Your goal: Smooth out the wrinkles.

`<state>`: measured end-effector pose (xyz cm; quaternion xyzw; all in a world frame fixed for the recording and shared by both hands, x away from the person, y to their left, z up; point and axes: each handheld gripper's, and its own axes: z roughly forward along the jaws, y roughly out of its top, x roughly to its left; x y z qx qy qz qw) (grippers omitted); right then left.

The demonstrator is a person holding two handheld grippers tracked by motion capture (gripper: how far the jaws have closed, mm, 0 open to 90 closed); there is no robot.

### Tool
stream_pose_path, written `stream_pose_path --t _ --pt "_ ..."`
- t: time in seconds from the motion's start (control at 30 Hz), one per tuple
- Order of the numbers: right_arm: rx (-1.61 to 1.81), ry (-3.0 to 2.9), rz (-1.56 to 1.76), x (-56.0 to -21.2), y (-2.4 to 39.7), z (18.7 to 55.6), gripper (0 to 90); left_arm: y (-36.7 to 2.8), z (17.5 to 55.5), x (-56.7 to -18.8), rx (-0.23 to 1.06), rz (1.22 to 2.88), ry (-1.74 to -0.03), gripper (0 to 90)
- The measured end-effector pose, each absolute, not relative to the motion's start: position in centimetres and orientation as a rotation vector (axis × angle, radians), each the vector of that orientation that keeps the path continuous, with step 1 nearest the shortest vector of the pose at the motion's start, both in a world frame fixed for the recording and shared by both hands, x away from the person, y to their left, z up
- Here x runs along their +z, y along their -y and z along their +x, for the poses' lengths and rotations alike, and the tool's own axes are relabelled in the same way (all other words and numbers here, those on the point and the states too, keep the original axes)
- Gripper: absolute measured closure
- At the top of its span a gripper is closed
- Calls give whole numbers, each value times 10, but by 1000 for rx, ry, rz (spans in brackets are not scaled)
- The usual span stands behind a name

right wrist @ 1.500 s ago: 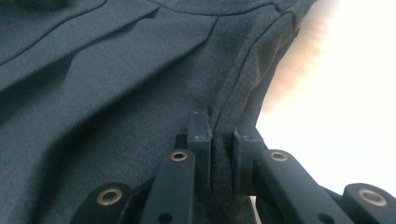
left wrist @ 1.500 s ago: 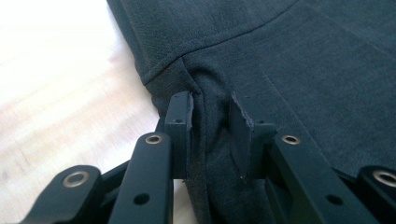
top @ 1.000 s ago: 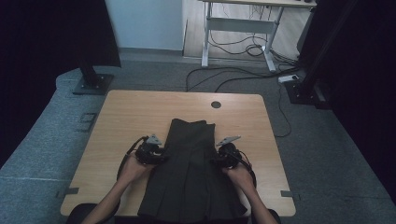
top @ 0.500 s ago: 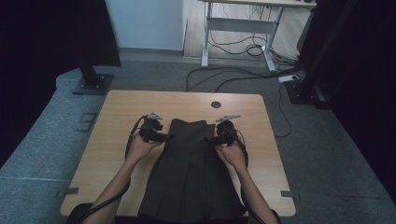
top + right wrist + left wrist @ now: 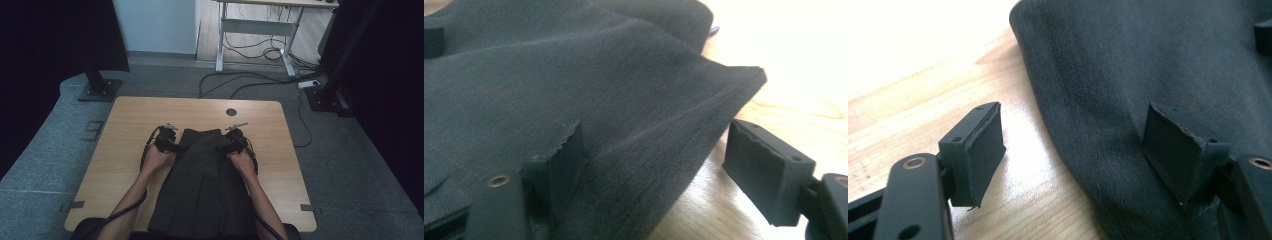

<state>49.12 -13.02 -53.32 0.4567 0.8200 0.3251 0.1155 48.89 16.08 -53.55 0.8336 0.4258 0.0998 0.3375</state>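
I am holding my left gripper (image 5: 176,148) and right gripper (image 5: 224,147) released, jaws straddling the far side edges of the dark pleated skirt (image 5: 202,192), which is lying mid-worktop (image 5: 125,125), its hem hanging over the near edge.

table (image 5: 130,130) wood | grey carpet (image 5: 45,165) | white desk (image 5: 260,25) | floor cables (image 5: 250,80)
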Motion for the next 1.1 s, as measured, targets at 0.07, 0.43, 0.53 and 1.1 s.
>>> stream_pose_path --t 0.07,0.43,0.53,1.1 --pt "959 -2427 1314 -536 129 492 294 -161 490 -538 264 2184 -1105 215" --pt "919 -2461 1269 -534 121 493 383 -154 489 -541 343 2203 -1114 134" --pt "916 -2472 1263 -532 118 492 500 -153 488 -538 321 2220 -1093 188" --pt "920 -2506 1222 -521 112 484 775 -147 483 -529 225 2242 -985 793"
